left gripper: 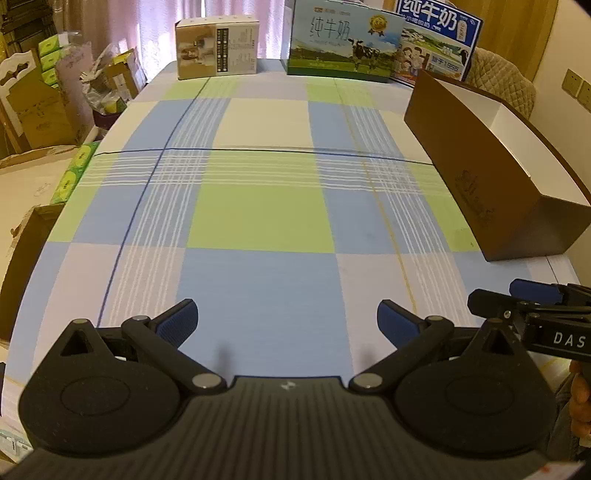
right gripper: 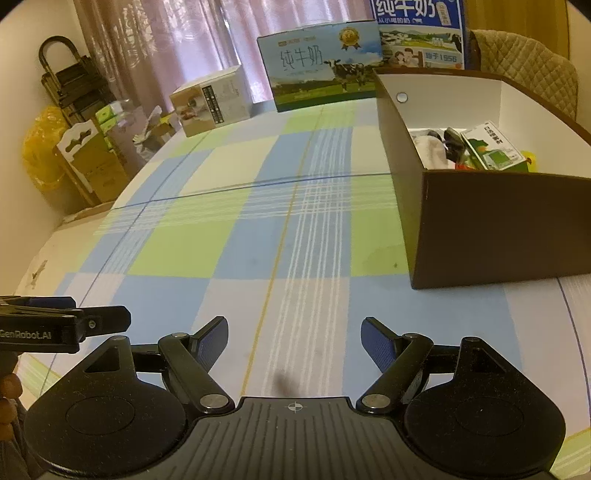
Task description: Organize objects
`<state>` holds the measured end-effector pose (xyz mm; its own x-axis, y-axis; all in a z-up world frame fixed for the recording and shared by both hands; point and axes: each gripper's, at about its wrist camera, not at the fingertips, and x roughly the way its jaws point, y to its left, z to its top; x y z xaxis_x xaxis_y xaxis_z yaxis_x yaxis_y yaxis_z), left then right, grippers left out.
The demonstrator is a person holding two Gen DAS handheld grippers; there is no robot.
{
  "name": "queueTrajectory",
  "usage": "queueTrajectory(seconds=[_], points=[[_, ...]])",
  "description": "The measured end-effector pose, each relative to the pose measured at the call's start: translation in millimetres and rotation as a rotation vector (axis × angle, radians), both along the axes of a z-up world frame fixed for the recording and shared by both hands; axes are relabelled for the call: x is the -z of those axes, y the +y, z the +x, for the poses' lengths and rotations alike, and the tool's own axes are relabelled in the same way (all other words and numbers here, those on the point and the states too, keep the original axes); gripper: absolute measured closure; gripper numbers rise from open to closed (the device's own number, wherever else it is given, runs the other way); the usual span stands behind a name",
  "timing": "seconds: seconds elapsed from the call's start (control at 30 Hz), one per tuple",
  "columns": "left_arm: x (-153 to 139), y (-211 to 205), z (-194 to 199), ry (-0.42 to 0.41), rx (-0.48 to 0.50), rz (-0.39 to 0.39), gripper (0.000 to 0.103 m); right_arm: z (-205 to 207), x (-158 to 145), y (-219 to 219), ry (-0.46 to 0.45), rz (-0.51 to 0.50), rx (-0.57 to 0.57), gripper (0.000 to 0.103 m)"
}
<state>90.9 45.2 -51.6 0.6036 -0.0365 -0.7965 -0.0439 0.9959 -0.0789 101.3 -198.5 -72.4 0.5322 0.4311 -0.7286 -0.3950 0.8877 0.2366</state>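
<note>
A table under a blue, green and white checked cloth fills both views, its broad middle bare. At two o'clock in the right wrist view stands the open brown cardboard box with a white lining, parked at the table's right edge, seemingly so sorted things can be dropped in from the near side. At twelve o'clock along the far edge, a green-and-blue milk carton case printed with a cow, a taller blue milk case and a small beige printed carton stand upright, out of the working area. Inside the brown box lie the task's small items, a white-and-green printed packet among them, the rest too jumbled to name. The left gripper and the right gripper hover level and low over the near edge, side by side, both spread wide and empty, which suggests the sorting is largely done.
</note>
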Motion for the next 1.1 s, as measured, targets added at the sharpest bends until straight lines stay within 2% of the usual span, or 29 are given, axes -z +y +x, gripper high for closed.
queueTrajectory(seconds=[0.53,1.1], points=[[7.2,-10.4,-4.0,0.017,0.017,0.04,0.001,0.1,3.9,0.2,0.018,0.0,-0.025,0.027],[11.7,-11.5,-3.0,0.033,0.021,0.032,0.001,0.9,9.8,3.6,0.039,-0.021,-0.033,0.027]])
